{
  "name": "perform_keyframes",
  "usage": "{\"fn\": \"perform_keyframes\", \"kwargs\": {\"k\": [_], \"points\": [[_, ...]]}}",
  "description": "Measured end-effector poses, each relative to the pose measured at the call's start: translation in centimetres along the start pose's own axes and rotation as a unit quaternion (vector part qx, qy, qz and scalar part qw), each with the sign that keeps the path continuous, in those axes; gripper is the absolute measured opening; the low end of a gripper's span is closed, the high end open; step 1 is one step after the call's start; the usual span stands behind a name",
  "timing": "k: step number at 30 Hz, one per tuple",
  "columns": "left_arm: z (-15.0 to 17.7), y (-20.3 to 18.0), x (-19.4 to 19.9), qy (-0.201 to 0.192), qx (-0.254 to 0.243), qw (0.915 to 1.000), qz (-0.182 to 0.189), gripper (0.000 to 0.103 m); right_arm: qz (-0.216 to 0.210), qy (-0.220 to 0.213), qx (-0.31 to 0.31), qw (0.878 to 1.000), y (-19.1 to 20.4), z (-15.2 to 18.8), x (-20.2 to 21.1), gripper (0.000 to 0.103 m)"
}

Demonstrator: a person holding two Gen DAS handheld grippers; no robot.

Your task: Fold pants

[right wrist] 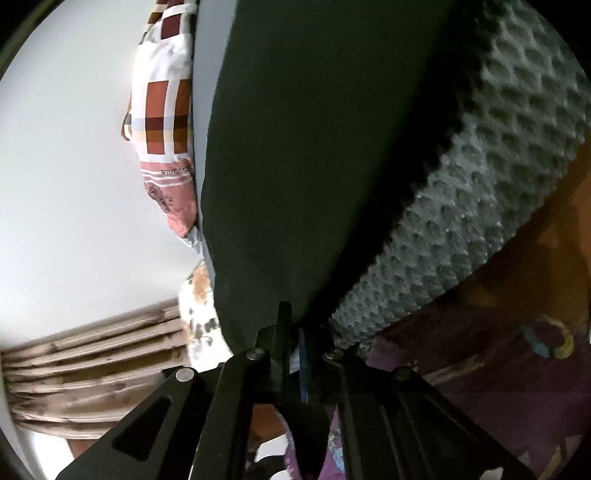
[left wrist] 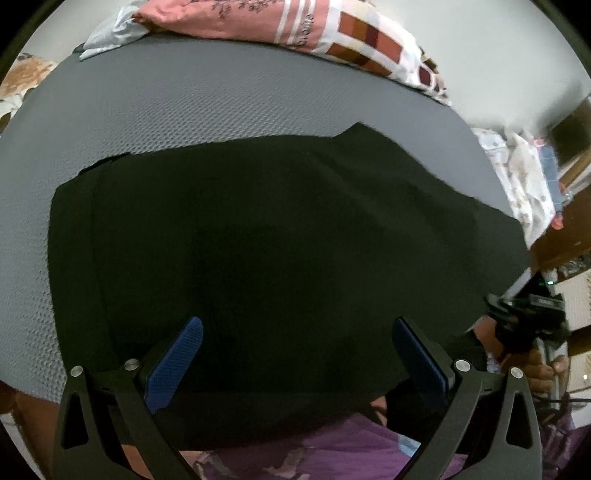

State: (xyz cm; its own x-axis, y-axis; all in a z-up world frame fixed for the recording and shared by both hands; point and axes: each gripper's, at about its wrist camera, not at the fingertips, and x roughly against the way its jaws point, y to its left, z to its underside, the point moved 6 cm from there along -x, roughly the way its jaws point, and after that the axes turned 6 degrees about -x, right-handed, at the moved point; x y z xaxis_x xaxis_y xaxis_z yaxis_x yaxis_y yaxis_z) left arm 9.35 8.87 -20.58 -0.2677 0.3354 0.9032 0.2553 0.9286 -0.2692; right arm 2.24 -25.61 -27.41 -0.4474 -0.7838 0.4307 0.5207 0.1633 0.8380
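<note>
Black pants (left wrist: 258, 240) lie spread across a grey textured mattress (left wrist: 166, 96), with their near edge hanging over the mattress front. My left gripper (left wrist: 295, 350) is open, its blue pads (left wrist: 177, 358) apart just above the pants' near part, holding nothing. My right gripper (right wrist: 295, 332) is shut on an edge of the pants (right wrist: 295, 147), which stretch away from its fingers over the mattress side (right wrist: 461, 221). The right gripper also shows at the right edge of the left wrist view (left wrist: 528, 321), beside the pants' right end.
A pink and checked pillow (left wrist: 295, 26) lies at the mattress's far edge. Purple patterned clothing (left wrist: 351, 443) of the person is close below the grippers. Floral bedding (left wrist: 524, 173) and wooden furniture (left wrist: 569, 229) stand at the right. A curtain (right wrist: 92, 369) hangs nearby.
</note>
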Motion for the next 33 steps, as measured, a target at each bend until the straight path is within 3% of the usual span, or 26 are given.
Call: {"fn": "perform_keyframes", "kwargs": {"k": [4, 7, 10, 12, 16, 20, 26, 30, 33], "points": [[-0.2, 0.9, 0.1, -0.004, 0.020, 0.9998, 0.002, 0.102, 0.036, 0.018, 0.046, 0.998, 0.7, 1.6, 1.3, 0.020], [-0.7, 1.5, 1.0, -0.023, 0.031, 0.9992, 0.001, 0.102, 0.060, 0.041, 0.156, 0.985, 3.9, 4.2, 1.8, 0.020], [-1.4, 2.5, 2.9, -0.063, 0.044, 0.9970, -0.010, 0.102, 0.078, 0.035, 0.271, 0.959, 7.9, 5.8, 1.1, 0.021], [-1.7, 3.4, 4.7, -0.094, 0.055, 0.9937, -0.026, 0.102, 0.096, 0.026, 0.343, 0.934, 10.8, 6.2, -0.4, 0.021], [-1.1, 5.4, 6.5, -0.105, 0.074, 0.9895, -0.065, 0.102, 0.183, -0.017, 0.487, 0.854, 16.2, 5.1, -5.3, 0.022], [-0.5, 7.3, 6.2, -0.087, 0.089, 0.9888, -0.083, 0.102, 0.226, -0.027, 0.553, 0.801, 19.6, 3.5, -10.3, 0.027], [-0.3, 9.0, 4.7, -0.057, 0.098, 0.9886, -0.100, 0.102, 0.271, -0.014, 0.589, 0.761, 21.3, 0.3, -16.7, 0.030], [-0.2, 9.5, 3.4, -0.033, 0.099, 0.9892, -0.103, 0.102, 0.281, 0.024, 0.598, 0.750, 20.8, -0.1, -19.9, 0.039], [0.1, 9.9, 2.8, -0.024, 0.111, 0.9887, -0.098, 0.102, 0.301, 0.042, 0.609, 0.733, 19.7, -0.3, -21.8, 0.037]]}}
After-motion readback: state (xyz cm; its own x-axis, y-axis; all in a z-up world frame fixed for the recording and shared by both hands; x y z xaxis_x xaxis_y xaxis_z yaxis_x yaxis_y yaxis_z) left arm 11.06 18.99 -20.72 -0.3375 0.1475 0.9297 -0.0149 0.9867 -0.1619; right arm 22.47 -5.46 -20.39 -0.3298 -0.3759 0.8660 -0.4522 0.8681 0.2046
